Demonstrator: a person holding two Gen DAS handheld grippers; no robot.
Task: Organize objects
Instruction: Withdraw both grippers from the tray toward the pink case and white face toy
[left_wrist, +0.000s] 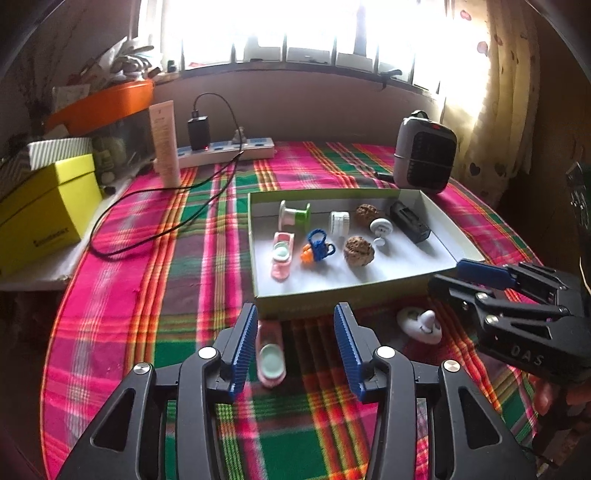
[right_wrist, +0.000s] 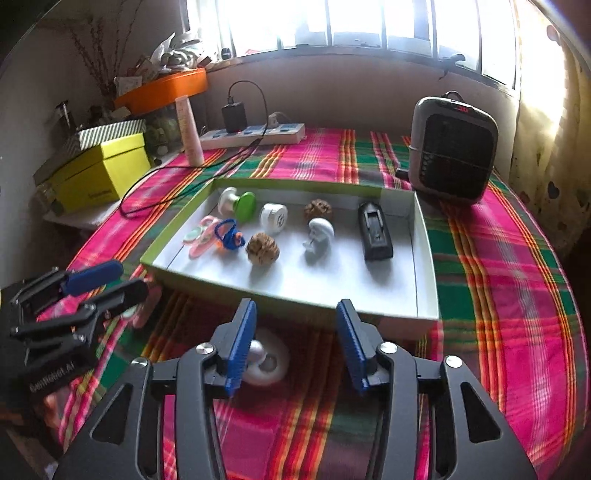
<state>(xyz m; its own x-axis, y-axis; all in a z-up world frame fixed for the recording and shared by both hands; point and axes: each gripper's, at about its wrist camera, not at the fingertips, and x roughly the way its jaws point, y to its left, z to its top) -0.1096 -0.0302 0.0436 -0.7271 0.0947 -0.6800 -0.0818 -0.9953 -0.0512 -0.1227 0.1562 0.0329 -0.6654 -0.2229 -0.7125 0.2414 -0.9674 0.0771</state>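
Grippers both over the plaid tablecloth (left_wrist: 155, 295), just short of the tray's near wall. My left gripper (left_wrist: 295, 347) has its jaws apart; the pink case (left_wrist: 271, 356) lies on the cloth between them, close to the left pad, but I see no pad pressing on it. My right gripper (right_wrist: 295, 345) is likewise spread, with the white round piece (right_wrist: 267, 363) on the cloth between the pads, near the left one and not clamped. White tray (left_wrist: 441, 218) holds a green spool (left_wrist: 295, 216), a second pink case (left_wrist: 282, 254), blue ring toy (left_wrist: 319, 245), two walnuts (left_wrist: 359, 250), white reel (left_wrist: 339, 222), white mushroom piece (left_wrist: 380, 230), black charger (left_wrist: 410, 221). Heater (right_wrist: 454, 147) stands beyond the tray.
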